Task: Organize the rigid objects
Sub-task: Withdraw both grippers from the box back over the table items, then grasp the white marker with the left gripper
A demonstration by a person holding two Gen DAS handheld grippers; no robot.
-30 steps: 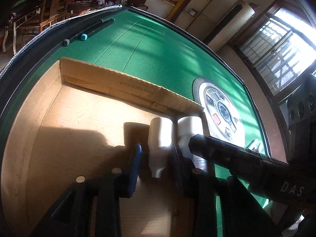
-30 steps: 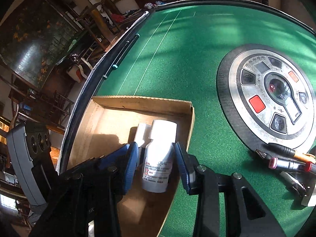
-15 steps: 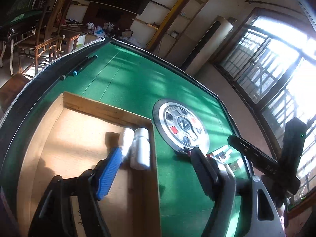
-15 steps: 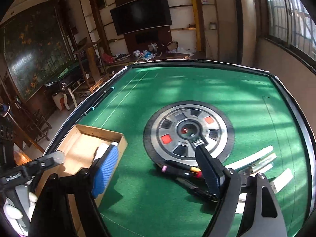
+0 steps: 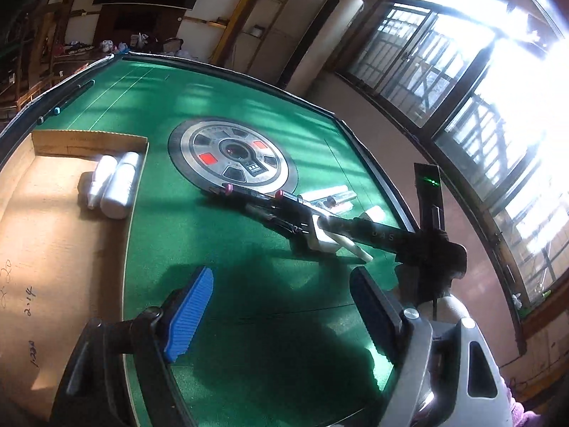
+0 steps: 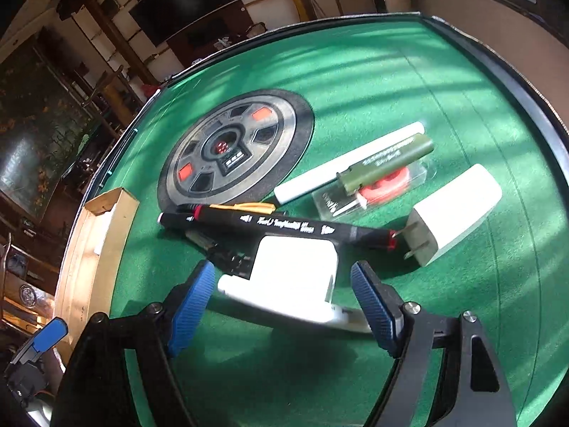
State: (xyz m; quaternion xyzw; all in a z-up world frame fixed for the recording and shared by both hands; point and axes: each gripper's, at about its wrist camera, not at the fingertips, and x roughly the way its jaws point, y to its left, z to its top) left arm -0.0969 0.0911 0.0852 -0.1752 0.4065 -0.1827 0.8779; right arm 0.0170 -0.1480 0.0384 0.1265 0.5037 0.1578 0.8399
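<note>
We see both sets of jaws spread wide and empty. The right gripper [image 6: 282,306] hangs over a white adapter [image 6: 295,277] on the green table [image 6: 373,82] — pads clear of it. Beyond lie a black marker [image 6: 277,226], a charger [image 6: 451,213] and a white tube [image 6: 341,165]. The left gripper [image 5: 281,316] is over bare felt; two bottles [image 5: 113,185] lie in the box [image 5: 53,213].
</note>
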